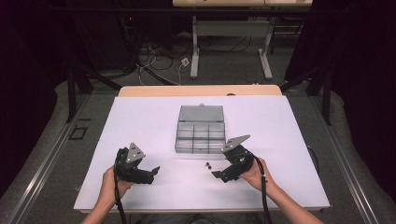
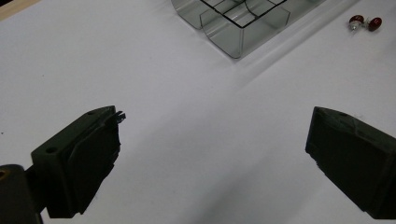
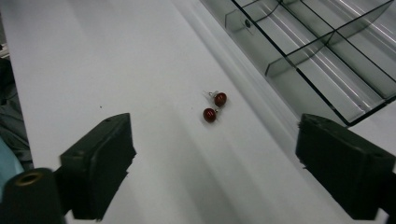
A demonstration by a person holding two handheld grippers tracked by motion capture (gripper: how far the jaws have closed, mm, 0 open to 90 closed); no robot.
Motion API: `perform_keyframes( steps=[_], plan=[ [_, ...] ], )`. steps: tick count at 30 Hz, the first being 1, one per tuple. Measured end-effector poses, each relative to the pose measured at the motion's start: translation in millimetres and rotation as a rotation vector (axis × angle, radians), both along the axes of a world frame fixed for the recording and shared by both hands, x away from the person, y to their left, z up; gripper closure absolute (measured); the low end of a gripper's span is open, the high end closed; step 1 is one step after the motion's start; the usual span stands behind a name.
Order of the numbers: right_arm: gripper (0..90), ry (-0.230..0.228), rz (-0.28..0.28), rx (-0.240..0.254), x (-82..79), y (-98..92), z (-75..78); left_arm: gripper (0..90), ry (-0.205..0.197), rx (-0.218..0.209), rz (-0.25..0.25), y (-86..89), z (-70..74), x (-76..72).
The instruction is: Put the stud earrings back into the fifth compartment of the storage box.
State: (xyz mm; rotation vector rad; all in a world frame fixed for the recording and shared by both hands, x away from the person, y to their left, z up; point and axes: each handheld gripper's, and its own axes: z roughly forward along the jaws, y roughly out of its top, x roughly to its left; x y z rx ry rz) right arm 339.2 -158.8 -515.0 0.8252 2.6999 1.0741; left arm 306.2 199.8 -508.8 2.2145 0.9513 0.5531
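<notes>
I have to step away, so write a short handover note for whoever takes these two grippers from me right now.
Left gripper: fingers open, nothing between them, low over the white table, left of the box.
Right gripper: fingers open, nothing held, pointed at the earrings.
Two red stud earrings lie side by side on the table, just in front of the clear compartment box, whose lid stands open.
Done: box opened; nothing visible in the compartments.
Left: probably pick up the earrings, place them in a compartment, then close the lid.
</notes>
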Motion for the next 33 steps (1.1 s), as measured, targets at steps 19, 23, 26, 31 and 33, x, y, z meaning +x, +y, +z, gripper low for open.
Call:
perform_keyframes(
  steps=[19,23,26,31,33],
  plan=[
    [67.6,-0.041,-0.007,0.008,4.1,24.0,-11.5,3.0,0.011,-0.001,-0.009,0.4,-0.8,0.8],
    [67.6,-0.03,-0.054,-0.002,7.5,29.1,-19.9,3.0,0.007,0.007,-0.01,1.2,-0.7,1.6],
    [66.2,-0.023,-0.079,-0.001,9.4,29.3,-24.2,3.0,0.007,0.008,-0.01,1.1,-1.1,2.1],
    [65.7,-0.024,-0.108,0.02,10.5,29.2,-27.4,2.8,0.01,-0.011,-0.015,1.0,-0.8,1.5],
    [65.8,-0.017,-0.105,0.012,10.7,30.3,-28.4,2.8,0.009,-0.009,-0.015,1.3,-0.7,1.7]
  ],
)
